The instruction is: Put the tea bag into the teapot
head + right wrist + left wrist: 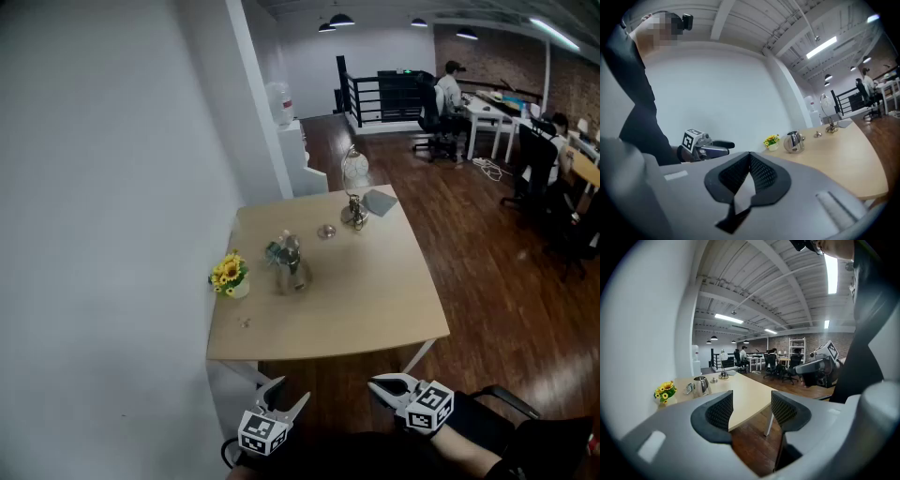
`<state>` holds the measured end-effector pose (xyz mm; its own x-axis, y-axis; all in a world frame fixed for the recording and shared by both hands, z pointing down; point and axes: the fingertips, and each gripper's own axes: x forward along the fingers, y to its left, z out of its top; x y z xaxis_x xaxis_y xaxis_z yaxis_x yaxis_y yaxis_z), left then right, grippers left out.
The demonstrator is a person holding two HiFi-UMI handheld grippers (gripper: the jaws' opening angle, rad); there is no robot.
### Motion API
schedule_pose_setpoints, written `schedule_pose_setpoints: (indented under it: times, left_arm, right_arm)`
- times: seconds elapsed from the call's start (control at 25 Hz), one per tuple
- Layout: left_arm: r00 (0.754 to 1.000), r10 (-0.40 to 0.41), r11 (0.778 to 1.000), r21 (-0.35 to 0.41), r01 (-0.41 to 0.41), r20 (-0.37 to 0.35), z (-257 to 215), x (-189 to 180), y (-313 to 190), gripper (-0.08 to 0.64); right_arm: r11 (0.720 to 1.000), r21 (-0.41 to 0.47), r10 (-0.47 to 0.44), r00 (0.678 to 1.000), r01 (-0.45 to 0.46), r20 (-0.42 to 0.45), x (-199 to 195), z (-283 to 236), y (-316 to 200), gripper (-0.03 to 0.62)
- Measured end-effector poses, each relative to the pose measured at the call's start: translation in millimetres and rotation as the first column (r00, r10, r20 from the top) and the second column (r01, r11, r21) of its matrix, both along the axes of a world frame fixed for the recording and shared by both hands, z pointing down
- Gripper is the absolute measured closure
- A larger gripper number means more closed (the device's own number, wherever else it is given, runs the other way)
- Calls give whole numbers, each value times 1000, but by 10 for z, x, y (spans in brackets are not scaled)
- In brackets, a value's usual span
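We hold both grippers low, near our body and well short of the surface (375,309), so we judge the reach not yet begun. The left gripper (287,394) has its jaws spread wide and empty, likely ready for a pick. The right gripper (382,384) has its jaws closed together on nothing. The teapot (292,260) stands mid-surface near the flowers (229,273). We cannot surely identify the tea bag, but a small greenish thing (273,251) just beside the teapot may be it.
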<state>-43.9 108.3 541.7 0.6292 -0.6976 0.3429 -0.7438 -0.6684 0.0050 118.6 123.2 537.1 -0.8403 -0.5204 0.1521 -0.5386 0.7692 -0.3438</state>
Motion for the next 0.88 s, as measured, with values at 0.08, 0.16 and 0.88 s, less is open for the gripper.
schedule_pose_setpoints:
  times: [0.08,0.16,0.88]
  left_arm:
    - [1000,-4,1000,-3,4,-2,27,6,-21,310]
    - [1000,-6,1000,-2,6,6,49,9,-38,311]
    - [995,-96,995,-15,97,33,235,-344,-488,319]
  right_arm:
    - [1000,14,-14,1000,14,-20,-16,10,-28,584]
    - [999,30,-24,999,25,-30,-31,5,-61,583]
    - [995,93,-38,997,44,-67,-225,-128,-614,523]
